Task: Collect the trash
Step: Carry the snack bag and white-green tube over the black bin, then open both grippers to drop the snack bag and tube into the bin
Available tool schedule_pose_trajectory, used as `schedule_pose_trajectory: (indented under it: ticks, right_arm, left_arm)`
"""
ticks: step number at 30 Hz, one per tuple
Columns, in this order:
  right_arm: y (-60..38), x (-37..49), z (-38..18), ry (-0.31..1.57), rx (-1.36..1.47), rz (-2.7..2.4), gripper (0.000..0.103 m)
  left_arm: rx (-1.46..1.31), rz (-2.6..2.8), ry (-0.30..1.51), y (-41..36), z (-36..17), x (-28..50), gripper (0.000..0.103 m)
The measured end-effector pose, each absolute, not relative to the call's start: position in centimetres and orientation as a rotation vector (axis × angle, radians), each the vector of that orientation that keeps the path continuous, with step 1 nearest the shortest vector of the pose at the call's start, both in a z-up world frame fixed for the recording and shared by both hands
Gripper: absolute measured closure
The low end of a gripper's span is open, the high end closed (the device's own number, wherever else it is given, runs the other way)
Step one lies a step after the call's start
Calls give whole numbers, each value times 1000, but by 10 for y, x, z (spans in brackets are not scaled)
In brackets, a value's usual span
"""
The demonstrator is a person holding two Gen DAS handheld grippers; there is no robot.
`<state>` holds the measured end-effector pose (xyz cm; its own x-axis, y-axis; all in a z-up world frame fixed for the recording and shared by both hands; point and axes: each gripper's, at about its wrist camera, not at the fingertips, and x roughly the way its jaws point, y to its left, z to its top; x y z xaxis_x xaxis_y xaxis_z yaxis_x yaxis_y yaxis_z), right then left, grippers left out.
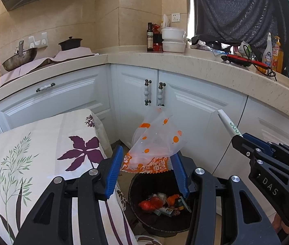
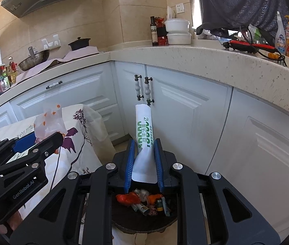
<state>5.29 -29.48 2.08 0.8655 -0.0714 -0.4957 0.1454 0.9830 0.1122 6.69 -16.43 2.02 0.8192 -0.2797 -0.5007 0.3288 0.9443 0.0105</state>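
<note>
My left gripper [image 1: 147, 153] is shut on a clear plastic bag with orange dots [image 1: 156, 136], which sticks up from between the blue pads along with an orange printed wrapper edge. It hangs over the black trash bin [image 1: 132, 192], which holds several wrappers. To the right, my right gripper [image 1: 236, 140] is shut on a white tube with green print [image 1: 229, 123]. In the right wrist view the right gripper [image 2: 144, 145] pinches the flat end of the tube [image 2: 144, 122], which stands upright above the bin [image 2: 128, 222]. At the left, the left gripper [image 2: 48, 137] carries the bag [image 2: 49, 122].
A table with a floral cloth [image 1: 32, 153] stands directly left of the bin. White cabinet doors [image 1: 136, 94] close in behind it and to the right, under a speckled countertop [image 1: 185, 63] that carries bottles, bowls and pans. A hand [image 2: 11, 224] grips the left tool.
</note>
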Motion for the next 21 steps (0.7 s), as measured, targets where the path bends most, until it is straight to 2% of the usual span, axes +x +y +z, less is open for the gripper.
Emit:
schedule_pose_trajectory:
  ticks: [19, 21]
  right_arm:
    - [-309, 69, 10, 531, 166, -147, 84]
    - [-310, 70, 8, 528, 165, -158, 82]
  left_arm:
    - [117, -329, 522, -182, 14, 83, 53]
    - [123, -332, 530, -185, 11, 85, 53]
